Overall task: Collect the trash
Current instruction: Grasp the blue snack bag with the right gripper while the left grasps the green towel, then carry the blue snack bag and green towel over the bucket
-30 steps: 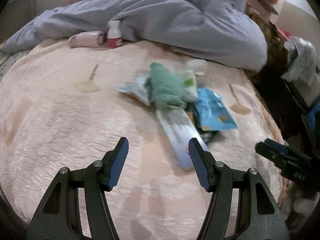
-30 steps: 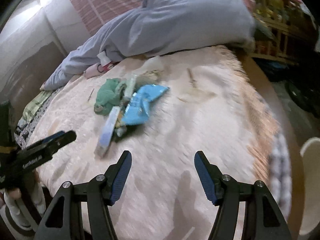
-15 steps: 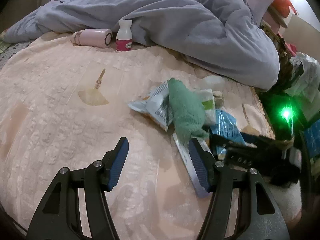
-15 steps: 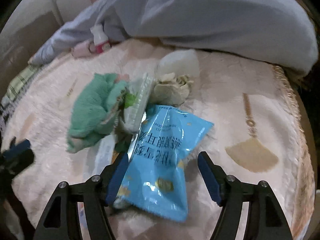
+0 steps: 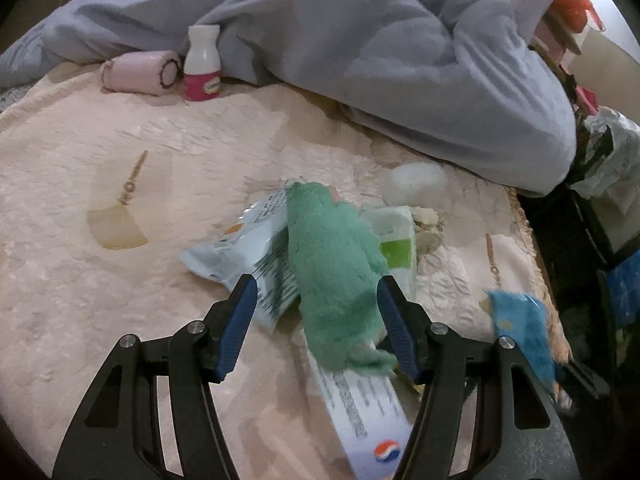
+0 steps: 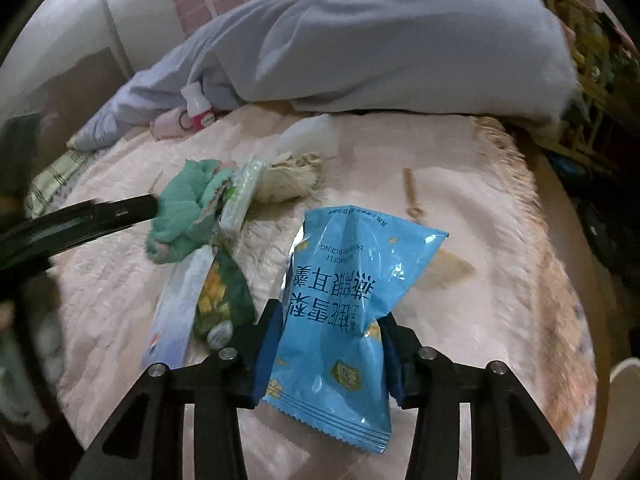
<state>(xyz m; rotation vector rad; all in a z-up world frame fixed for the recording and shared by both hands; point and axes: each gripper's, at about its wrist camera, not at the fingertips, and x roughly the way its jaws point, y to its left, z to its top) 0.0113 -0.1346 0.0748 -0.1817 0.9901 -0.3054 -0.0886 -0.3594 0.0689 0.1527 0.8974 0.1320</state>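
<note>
A heap of trash lies on the pink bedspread (image 5: 80,280). In the right wrist view my right gripper (image 6: 330,344) is shut on a blue snack bag (image 6: 348,280) and holds it just above the bed; the bag also shows in the left wrist view (image 5: 520,324). My left gripper (image 5: 314,312) is open, its fingers on either side of a green fuzzy cloth (image 5: 336,268). The cloth lies on a white-grey wrapper (image 5: 244,248), a long white packet (image 5: 360,404) and a green-white pack (image 5: 394,244). A dark green wrapper (image 6: 224,296) and crumpled paper (image 6: 288,178) lie nearby.
A grey duvet (image 5: 360,48) is bunched along the back of the bed. A white bottle with a pink label (image 5: 202,66) and a pink roll (image 5: 140,74) lie against it. A white plastic lump (image 5: 414,178) sits near the duvet. The bed's fringed edge (image 6: 552,280) drops to cluttered shelves on the right.
My right gripper has closed on the blue snack bag and lifted it off the heap. My left gripper has moved forward so its fingers now straddle the green cloth.
</note>
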